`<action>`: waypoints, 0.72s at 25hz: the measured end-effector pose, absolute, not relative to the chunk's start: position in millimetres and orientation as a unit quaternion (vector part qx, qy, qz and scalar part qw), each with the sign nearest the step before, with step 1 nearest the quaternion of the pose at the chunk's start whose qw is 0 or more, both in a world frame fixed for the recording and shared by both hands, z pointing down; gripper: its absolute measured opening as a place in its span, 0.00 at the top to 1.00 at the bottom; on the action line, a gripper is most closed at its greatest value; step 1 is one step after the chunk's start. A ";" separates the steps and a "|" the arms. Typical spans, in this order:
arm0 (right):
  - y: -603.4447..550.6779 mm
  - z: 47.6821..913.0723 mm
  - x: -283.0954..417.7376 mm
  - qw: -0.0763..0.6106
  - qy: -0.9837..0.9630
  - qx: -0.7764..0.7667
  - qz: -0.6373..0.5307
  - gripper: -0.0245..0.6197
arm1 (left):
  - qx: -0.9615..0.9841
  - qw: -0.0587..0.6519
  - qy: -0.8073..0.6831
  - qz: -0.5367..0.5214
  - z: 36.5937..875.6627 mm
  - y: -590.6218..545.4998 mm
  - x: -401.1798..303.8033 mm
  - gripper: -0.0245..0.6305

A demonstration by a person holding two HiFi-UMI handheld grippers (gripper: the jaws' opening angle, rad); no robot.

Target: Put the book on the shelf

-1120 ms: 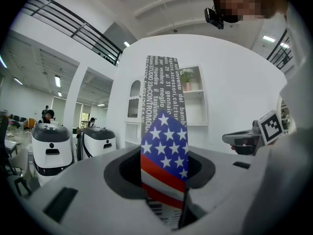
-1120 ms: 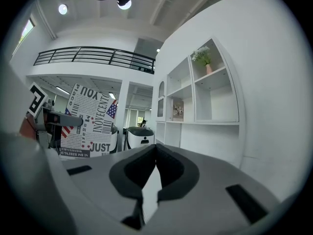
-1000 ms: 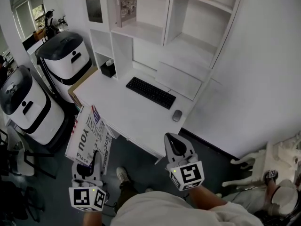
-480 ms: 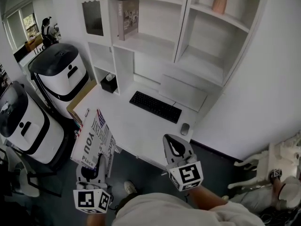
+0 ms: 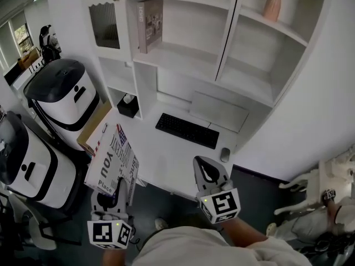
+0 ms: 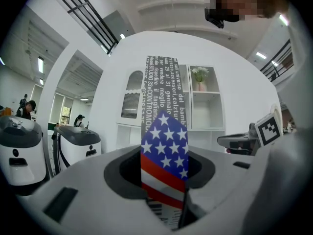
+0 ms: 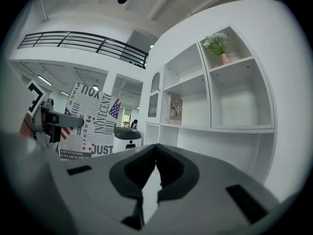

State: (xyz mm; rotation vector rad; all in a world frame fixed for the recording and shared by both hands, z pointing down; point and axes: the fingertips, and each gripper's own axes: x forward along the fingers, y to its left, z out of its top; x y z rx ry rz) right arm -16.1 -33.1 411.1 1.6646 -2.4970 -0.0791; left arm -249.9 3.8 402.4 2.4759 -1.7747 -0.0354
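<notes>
- Far left: two white-and-black machines [image 5: 64, 96] parked on the floor beside the desk [image 5: 166, 159].
- The left gripper [image 5: 112, 195] is low, in front of the desk's left end. Its jaws are clamped on the bottom edge of the book [image 5: 112, 159].
- The book stands up out of the jaws, tilted a bit. It has a newspaper-print cover with a stars-and-stripes flag on it, and it's well short of the shelf.
- The white shelf unit [image 5: 177, 57] sits above the desk. A grey book [image 5: 148, 24] already stands in its upper left compartment.
- On the desk: a black box [image 5: 127, 105] in the back left nook, a black keyboard [image 5: 187, 130] and a mouse [image 5: 224, 154] just to its right.
- The right gripper [image 5: 208, 173] is in front of the desk near the mouse, jaws together.
- Top right: a pink vase [image 5: 272, 3] with a plant on an upper shelf.
</notes>
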 end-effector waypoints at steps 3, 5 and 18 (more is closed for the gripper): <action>-45.1 411.4 -19.0 0.071 -0.826 0.558 -0.024 0.96 | 0.814 0.051 -0.578 -0.010 401.0 -11.0 -253.8 0.73; -54.9 410.7 -20.3 0.070 -0.826 0.560 -0.022 0.96 | 0.814 0.052 -0.578 -0.010 400.0 -20.4 -256.2 0.73; -140.5 396.9 -16.3 0.060 -0.844 0.532 -0.031 0.96 | 0.810 0.052 -0.584 -0.023 381.4 -103.2 -241.2 0.73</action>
